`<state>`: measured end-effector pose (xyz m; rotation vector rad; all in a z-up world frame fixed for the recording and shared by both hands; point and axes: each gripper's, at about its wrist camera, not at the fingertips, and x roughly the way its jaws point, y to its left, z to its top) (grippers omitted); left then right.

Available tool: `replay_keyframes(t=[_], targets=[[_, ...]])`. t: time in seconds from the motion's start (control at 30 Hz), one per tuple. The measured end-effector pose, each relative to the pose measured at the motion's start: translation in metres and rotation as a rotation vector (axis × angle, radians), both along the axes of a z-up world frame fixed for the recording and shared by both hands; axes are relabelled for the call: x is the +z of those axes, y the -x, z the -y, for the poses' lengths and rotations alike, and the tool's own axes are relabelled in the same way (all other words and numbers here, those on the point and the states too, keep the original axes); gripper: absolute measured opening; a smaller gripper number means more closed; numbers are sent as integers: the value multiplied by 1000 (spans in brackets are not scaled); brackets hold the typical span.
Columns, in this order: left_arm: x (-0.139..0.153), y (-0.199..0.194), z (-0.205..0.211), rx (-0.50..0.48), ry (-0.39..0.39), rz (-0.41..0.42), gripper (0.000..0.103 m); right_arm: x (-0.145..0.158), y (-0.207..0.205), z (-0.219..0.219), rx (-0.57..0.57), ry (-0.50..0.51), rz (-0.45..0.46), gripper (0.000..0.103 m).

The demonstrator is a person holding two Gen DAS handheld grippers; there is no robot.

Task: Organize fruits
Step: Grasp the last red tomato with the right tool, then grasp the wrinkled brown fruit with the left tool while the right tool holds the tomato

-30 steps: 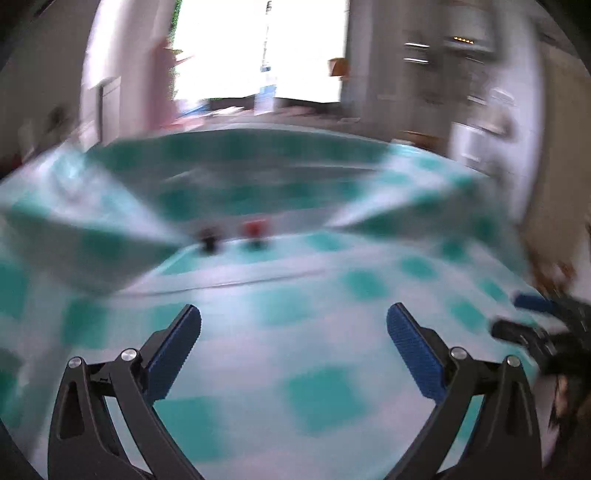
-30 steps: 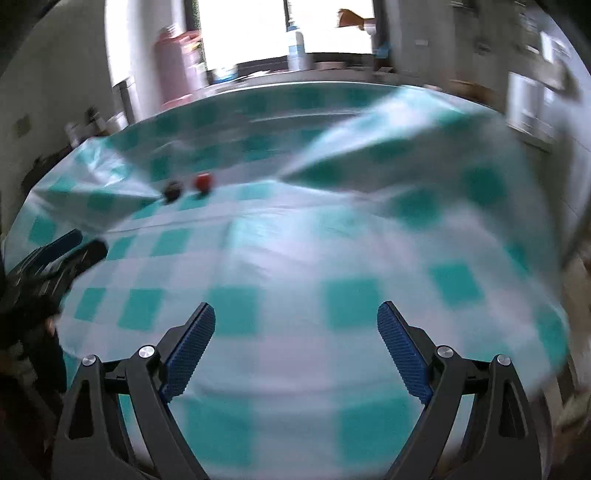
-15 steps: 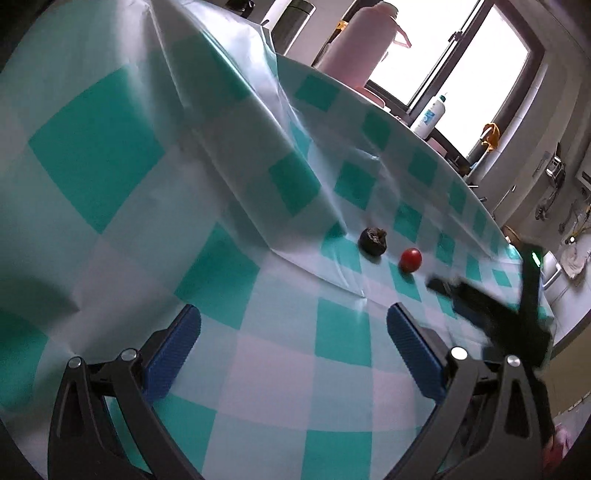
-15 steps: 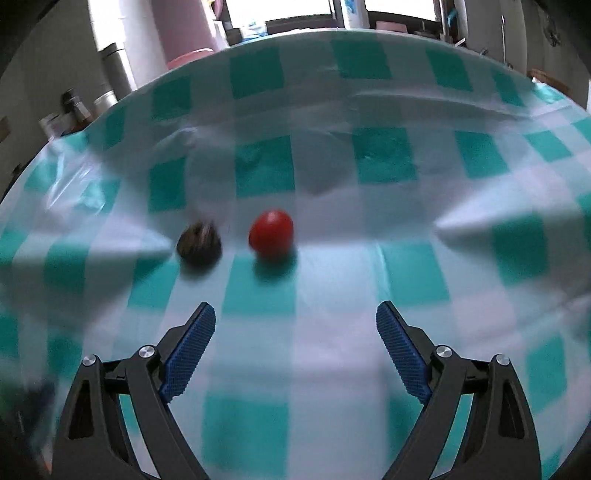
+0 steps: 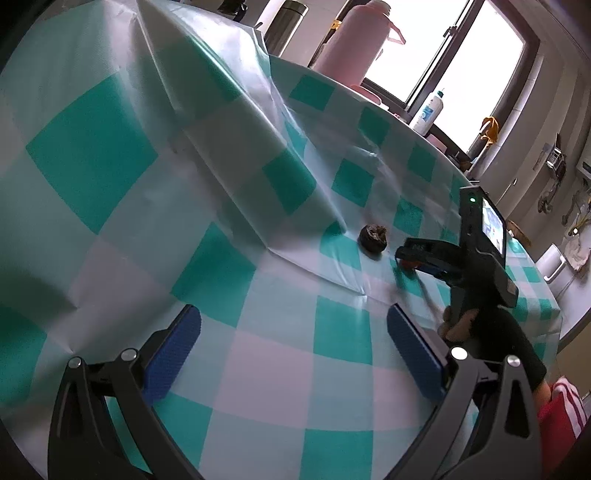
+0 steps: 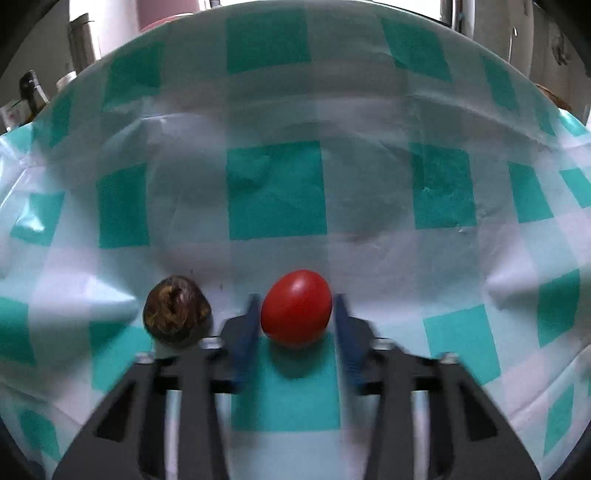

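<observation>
left tongs [image 5: 291, 350] agape over checked cloth [image 5: 258, 387] | right tongs [image 5: 406, 258] on red fruit [image 5: 408, 264] | dark fruit [image 5: 373, 238] beside

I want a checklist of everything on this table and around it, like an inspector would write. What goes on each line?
Surface: table under a green and white checked cloth, creased, one fold raised.
Job's things: red tomato on the cloth between the right claw's pads; brown wrinkled fruit beside it, apart.
Clutter: nothing seen on the cloth besides the two fruits.
Grippers: right claw shut on the tomato; left claw open, empty, above bare cloth.
Cables: nothing seen.
Surroundings: pink flask, steel flask, white bottle and bright window behind the table.
</observation>
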<state>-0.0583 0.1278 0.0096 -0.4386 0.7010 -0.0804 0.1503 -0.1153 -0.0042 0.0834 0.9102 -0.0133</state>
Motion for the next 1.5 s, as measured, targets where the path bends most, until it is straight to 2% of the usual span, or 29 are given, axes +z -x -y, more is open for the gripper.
replay_keyframes(t=[0.1,0.27,0.4,0.53,0.67,0.73,0.83,0.9,0.93,1.0,1.03,1.1,1.13,1.2,1.27,1.33,1.4,1.5], targets=[[0,-1,1,0,-1,4,101,5,24,17,11,-72,33,35],[-1,0,3,-5,-8,6,101,16,98,52,108,-106,119,35],[0,-1,9,-24,-32,10,101,16,144,86,106,-166,155,35],[2,-2,19,-59,-69,1,101,11,165,102,91,-185,167,35],[3,-17,33,-107,-61,-64,101,13,173,108,105,-264,192,35],[8,-30,48,-116,-104,-66,101,10,172,111,110,-315,182,35],[13,-67,84,-177,-247,-65,101,8,175,115,114,-352,180,35],[11,-97,107,-173,-348,-57,101,8,176,116,114,-360,183,35],[10,-108,114,-178,-371,-62,101,8,176,116,115,-363,181,35],[2,-138,127,-189,-392,-96,96,8,175,116,116,-367,177,35],[-2,-149,130,-187,-391,-108,88,8,175,116,118,-370,177,35],[-8,-170,139,-198,-392,-136,87,7,175,117,122,-376,176,35],[-12,-179,146,-207,-416,-150,84,7,174,117,125,-378,173,36],[-20,-190,156,-222,-463,-179,73,7,173,117,128,-380,172,36],[-21,-197,159,-251,-439,-187,57,7,174,117,130,-384,174,36],[-19,-197,160,-264,-461,-178,43,6,174,118,131,-387,176,36],[-17,-189,158,-288,-452,-165,43,6,174,118,129,-388,178,36],[-6,-156,141,-297,-378,-113,43,6,175,118,125,-390,180,36]])
